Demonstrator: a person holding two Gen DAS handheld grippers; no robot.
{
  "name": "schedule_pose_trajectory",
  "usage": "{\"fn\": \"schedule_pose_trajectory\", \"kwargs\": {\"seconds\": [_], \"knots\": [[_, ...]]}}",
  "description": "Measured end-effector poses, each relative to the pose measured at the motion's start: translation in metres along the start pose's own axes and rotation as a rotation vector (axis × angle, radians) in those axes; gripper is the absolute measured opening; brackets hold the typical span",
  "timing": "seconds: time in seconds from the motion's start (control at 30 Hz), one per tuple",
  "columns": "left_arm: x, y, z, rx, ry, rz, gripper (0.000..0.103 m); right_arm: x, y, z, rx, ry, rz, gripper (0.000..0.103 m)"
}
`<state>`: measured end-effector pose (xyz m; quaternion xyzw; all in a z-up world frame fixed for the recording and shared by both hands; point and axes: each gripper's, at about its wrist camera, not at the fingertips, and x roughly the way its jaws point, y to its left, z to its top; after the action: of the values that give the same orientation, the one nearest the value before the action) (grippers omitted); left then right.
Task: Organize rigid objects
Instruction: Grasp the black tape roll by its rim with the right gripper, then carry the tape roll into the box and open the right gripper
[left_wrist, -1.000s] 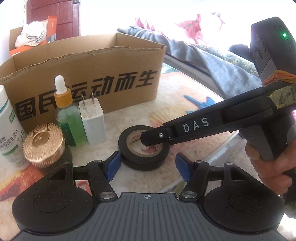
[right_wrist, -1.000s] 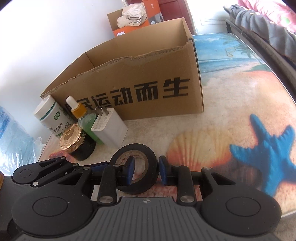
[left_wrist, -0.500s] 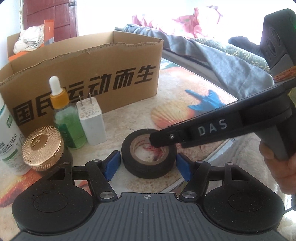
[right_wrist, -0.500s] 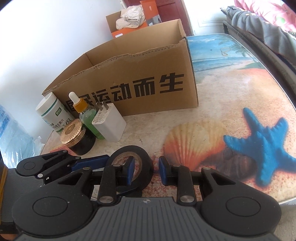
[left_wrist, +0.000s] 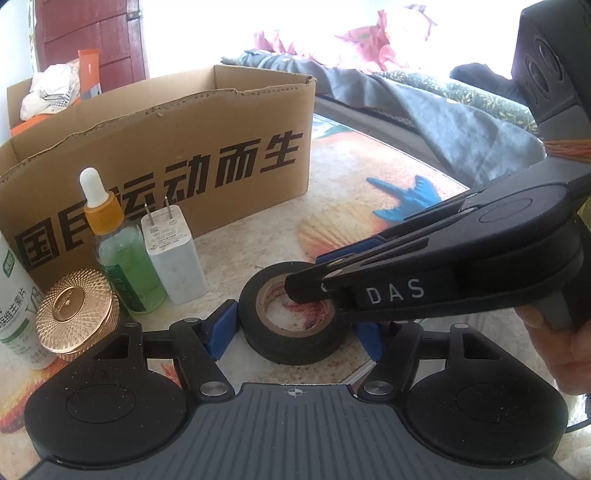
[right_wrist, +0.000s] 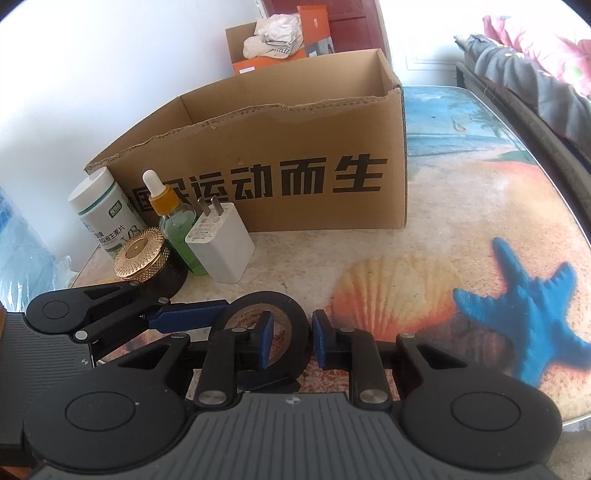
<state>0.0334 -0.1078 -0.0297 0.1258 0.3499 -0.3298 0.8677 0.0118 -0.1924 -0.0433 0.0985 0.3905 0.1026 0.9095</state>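
Observation:
A black roll of tape (left_wrist: 295, 334) lies flat on the table, near its front edge. My left gripper (left_wrist: 297, 332) is open, its blue pads on either side of the roll. My right gripper (right_wrist: 291, 341) straddles the roll's right wall (right_wrist: 295, 328): one finger inside the hole, one outside, with a small gap showing. It reaches in from the right in the left wrist view (left_wrist: 369, 284). An open cardboard box (left_wrist: 166, 147) with black characters stands behind, also in the right wrist view (right_wrist: 295, 162).
Left of the tape stand a white charger (left_wrist: 173, 254), a green dropper bottle (left_wrist: 125, 258), a gold-lidded jar (left_wrist: 75, 314) and a white pill bottle (left_wrist: 14, 306). The table's front edge (left_wrist: 362, 373) is close. A bed with blankets (left_wrist: 424, 99) lies behind right.
The left gripper has moved closer around the tape roll. The right gripper's fingers stay over the roll's wall, and the roll has shifted slightly on the table.

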Motion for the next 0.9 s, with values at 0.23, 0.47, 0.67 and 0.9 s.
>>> {"fn": "schedule_pose_trajectory", "kwargs": {"seconds": [0.23,0.47,0.67,0.9], "knots": [[0.0,-0.001,-0.002,-0.002,-0.021,0.003,0.067,-0.001,0.001,-0.001,0.01,-0.006,-0.012,0.023],[-0.011,-0.005,-0.001,-0.008,-0.059,-0.004,0.067,-0.012,0.001,-0.004,0.028,-0.025,-0.017,0.022],[-0.024,-0.015,0.001,0.026,-0.095,0.001,0.067,-0.03,0.003,-0.006,0.045,-0.067,-0.024,0.022],[-0.049,-0.026,0.009,0.053,-0.175,0.014,0.067,-0.063,0.012,-0.002,0.031,-0.145,-0.029,0.022]]}}
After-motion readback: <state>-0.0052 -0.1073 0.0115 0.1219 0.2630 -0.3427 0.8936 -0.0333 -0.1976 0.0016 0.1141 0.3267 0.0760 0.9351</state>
